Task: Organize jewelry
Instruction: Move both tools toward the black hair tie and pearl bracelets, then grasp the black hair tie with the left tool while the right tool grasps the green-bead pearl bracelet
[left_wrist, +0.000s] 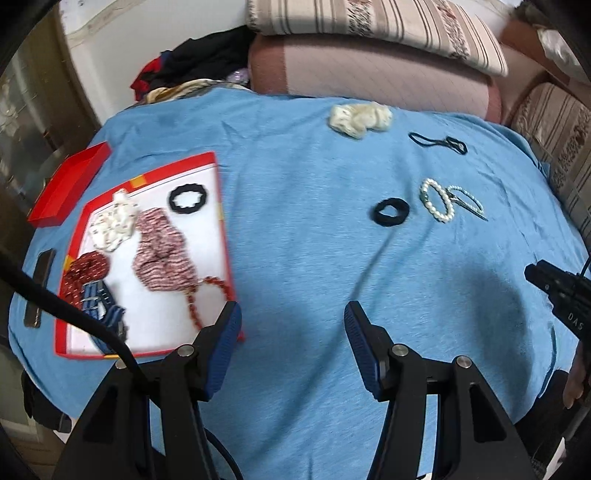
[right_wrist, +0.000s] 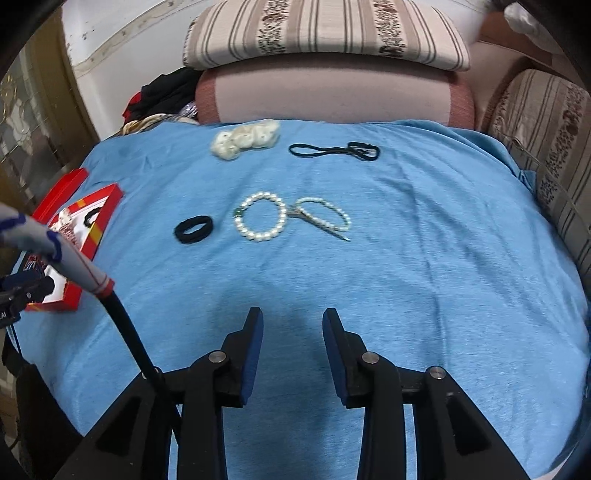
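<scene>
Jewelry sorting on a blue cloth (right_wrist: 406, 277) spread over what looks like a bed. Both my grippers are empty right now: the left gripper (left_wrist: 291, 314) has its fingers spread wide with nothing between them, the right gripper (right_wrist: 291, 321) has its fingers parted a bit narrower, also bare.

Red box (left_wrist: 221, 206) sits at the left with a few scrunchies, a black hair tie and a red bead string already inside. Still loose on the cloth: a black hair tie (right_wrist: 194, 229), a pearl bracelet (right_wrist: 260, 218) just right of it, and a pearl clip (right_wrist: 323, 218) touching the bracelet. Farther off are a cream scrunchie (right_wrist: 245, 138) and a thin black band (right_wrist: 332, 150).

My guess is the hair tie or bracelet goes next with the right gripper. I'd come down over one side of the ring so a finger lands inside the loop, pinching rim only, not cloth. Bracelet and clip touch, so grab the bracelet's left side.

Plenty of open cloth between me and those pieces. Watch the cable (right_wrist: 125, 325) near left, and the box's raised edge when dropping stuff in.
</scene>
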